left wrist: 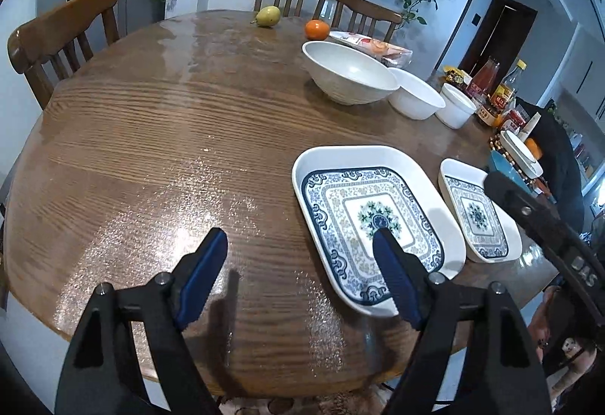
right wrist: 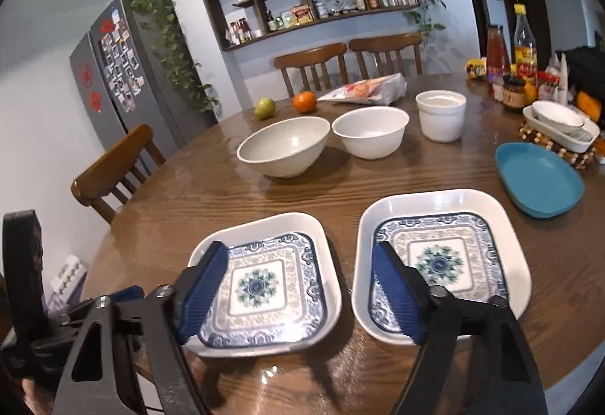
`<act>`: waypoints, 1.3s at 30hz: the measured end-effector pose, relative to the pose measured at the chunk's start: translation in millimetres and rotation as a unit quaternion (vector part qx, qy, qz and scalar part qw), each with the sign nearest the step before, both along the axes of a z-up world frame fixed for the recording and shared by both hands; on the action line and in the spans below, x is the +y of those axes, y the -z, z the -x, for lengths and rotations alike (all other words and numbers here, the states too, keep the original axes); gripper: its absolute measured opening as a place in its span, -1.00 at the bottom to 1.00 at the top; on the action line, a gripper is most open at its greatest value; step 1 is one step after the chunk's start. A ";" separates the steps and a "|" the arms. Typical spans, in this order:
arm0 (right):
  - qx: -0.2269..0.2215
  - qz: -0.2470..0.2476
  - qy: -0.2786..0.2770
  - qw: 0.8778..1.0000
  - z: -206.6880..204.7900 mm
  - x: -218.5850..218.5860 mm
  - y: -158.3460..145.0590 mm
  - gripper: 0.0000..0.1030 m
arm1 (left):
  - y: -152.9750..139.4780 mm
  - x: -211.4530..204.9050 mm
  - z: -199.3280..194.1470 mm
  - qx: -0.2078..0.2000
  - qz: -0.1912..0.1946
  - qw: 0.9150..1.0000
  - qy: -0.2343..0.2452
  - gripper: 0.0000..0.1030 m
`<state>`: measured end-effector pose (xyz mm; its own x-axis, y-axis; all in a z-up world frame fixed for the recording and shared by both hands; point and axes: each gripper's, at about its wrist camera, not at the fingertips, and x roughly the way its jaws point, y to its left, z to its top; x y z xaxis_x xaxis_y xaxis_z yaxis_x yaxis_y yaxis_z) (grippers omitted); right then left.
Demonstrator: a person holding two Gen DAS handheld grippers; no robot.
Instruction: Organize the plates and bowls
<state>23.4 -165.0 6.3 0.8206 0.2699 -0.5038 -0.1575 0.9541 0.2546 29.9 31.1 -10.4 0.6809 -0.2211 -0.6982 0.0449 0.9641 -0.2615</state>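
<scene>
Approach phase: your left gripper [left wrist: 302,275] and right gripper [right wrist: 300,286] hover part-open, holding nothing. Two patterned plates [right wrist: 264,286] [right wrist: 442,260] lie side by side near the table edge [left wrist: 132,157], three bowls [right wrist: 283,146] behind. Next, likely seat one rim squarely between the jaws.

near: two square plates [right wrist: 264,286] [right wrist: 442,260] side by side on the table [right wrist: 227,195]
far: three bowls [right wrist: 283,146] [right wrist: 370,131] [right wrist: 440,116] in a row
right: oval dish [right wrist: 539,180]
</scene>
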 end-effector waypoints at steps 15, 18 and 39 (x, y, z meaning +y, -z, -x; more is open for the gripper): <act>0.064 0.024 -0.060 0.996 -46.9 1.5 10.5 -0.49 | 15.5 -13.6 -13.5 0.041 0.034 0.998 0.029 -0.02; 0.079 0.033 -0.060 0.995 -54.0 5.4 18.8 -0.50 | 14.7 -14.8 -13.3 0.039 0.029 0.998 0.029 -0.04; 0.123 -0.014 -0.157 0.980 -62.3 32.3 31.6 -0.50 | 11.9 2.4 -19.1 0.044 0.037 0.998 0.020 -0.46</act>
